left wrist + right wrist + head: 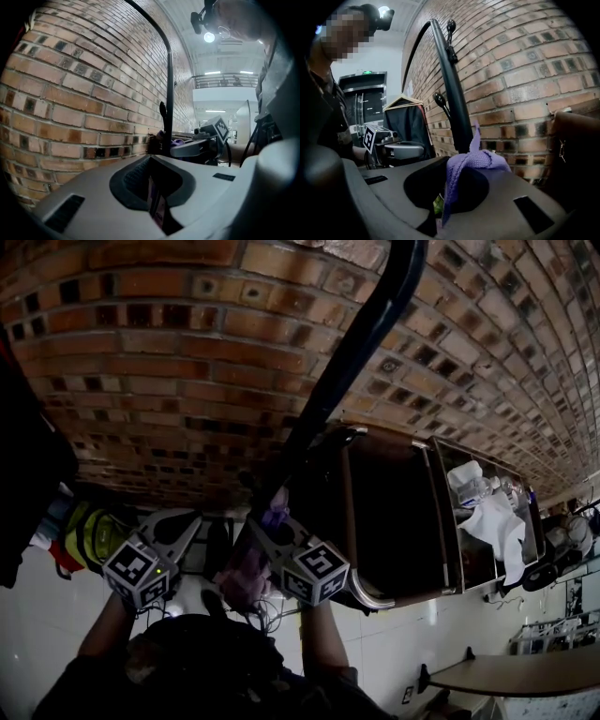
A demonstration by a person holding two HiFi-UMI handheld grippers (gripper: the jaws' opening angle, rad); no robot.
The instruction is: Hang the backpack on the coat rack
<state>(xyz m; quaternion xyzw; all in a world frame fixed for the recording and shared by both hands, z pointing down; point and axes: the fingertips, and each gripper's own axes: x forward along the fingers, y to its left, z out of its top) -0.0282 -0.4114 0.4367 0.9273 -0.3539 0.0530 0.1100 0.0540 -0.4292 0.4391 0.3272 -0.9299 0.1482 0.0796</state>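
The black coat rack pole (347,362) rises in front of the brick wall, and its knobbed hooks (439,98) show in the right gripper view. My right gripper (267,521) is shut on the backpack's purple knitted strap (473,159), which loops up out of its jaws right beside the pole (452,93). The pinkish-purple backpack (246,573) hangs between both grippers, mostly hidden. My left gripper (192,521) sits just left of it, shut with a thin purple strip of the backpack (157,206) pinched between its jaws. In the left gripper view the right gripper (197,145) is beside the pole (169,93).
A brown cabinet (394,512) stands against the wall right of the pole, with white cloths (487,512) beyond it. A black garment on a hanger (405,122) hangs left of the pole. A brown bag (576,140) hangs on the wall at right. A yellow-green item (89,531) lies at left.
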